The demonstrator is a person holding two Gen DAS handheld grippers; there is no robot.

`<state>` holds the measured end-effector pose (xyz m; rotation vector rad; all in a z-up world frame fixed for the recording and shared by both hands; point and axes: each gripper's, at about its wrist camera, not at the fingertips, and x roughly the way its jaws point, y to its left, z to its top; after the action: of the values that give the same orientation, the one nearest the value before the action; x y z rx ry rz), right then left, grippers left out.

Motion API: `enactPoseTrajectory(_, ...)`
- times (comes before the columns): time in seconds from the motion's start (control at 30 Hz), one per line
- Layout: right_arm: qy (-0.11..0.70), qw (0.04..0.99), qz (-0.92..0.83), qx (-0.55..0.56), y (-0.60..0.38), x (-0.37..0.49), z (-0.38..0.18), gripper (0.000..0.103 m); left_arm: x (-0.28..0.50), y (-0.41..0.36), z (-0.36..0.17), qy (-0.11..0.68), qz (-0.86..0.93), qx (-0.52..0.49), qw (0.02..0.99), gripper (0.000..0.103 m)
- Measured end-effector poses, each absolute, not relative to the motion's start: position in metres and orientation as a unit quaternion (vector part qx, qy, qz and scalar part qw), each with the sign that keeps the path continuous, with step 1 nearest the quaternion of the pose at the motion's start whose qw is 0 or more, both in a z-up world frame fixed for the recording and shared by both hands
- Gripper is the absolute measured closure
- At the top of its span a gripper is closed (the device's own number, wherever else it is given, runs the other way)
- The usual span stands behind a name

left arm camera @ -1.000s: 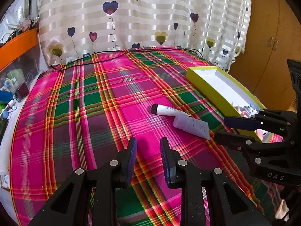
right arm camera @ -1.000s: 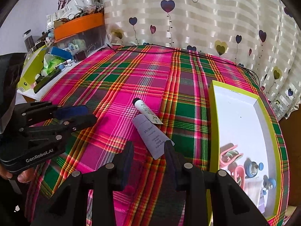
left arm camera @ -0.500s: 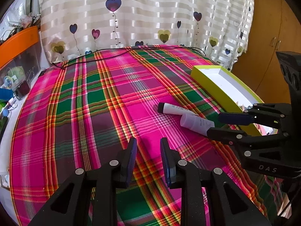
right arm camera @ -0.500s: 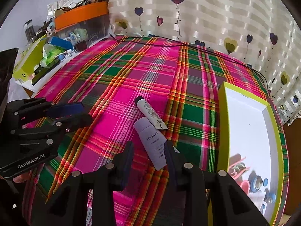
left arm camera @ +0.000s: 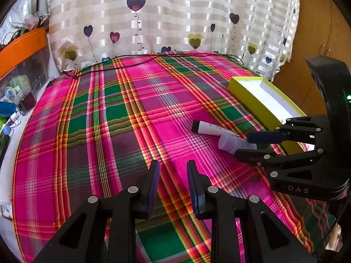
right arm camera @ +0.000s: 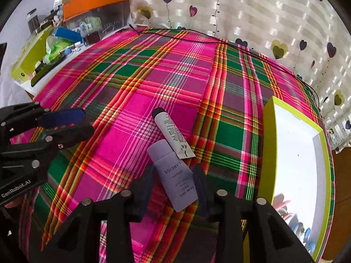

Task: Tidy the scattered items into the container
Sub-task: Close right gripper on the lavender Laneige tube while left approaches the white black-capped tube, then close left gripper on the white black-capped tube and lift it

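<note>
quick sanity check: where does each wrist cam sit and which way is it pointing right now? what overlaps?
Left wrist: on the left tool, facing across the pink-and-green plaid cloth toward the heart-print curtain; own open fingers low, right tool at its right.
Right wrist: on the right tool, angled down at the lilac squeeze tube between its open fingers; left tool at its left.
Shared: lilac tube, white black-capped tube, lime-green white-lined box, cloth, curtain.
</note>
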<state>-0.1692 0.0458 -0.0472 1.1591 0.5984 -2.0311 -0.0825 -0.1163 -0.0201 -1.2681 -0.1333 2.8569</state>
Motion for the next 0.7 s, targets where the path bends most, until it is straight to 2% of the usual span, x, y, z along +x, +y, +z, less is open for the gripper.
enactPoseTrajectory(0.13,0.231,0.359,-0.783,0.452,0.045,-0.170,-0.049,0.064,-0.085,-0.118,-0.018,-0.044,0.914,-0.402,0.011,0.077)
enactPoseTrajectory(0.23,0.226,0.363,-0.782,0.453,0.046,-0.169,-0.050,0.071,-0.087,-0.118,-0.016,-0.047,0.916,-0.399,0.014,0.077)
enactPoseTrajectory(0.7,0.192,0.368,-0.790,0.451,0.063,-0.155,-0.048,0.071,-0.094,-0.109,-0.008,-0.071,0.918,-0.389,0.035,0.077)
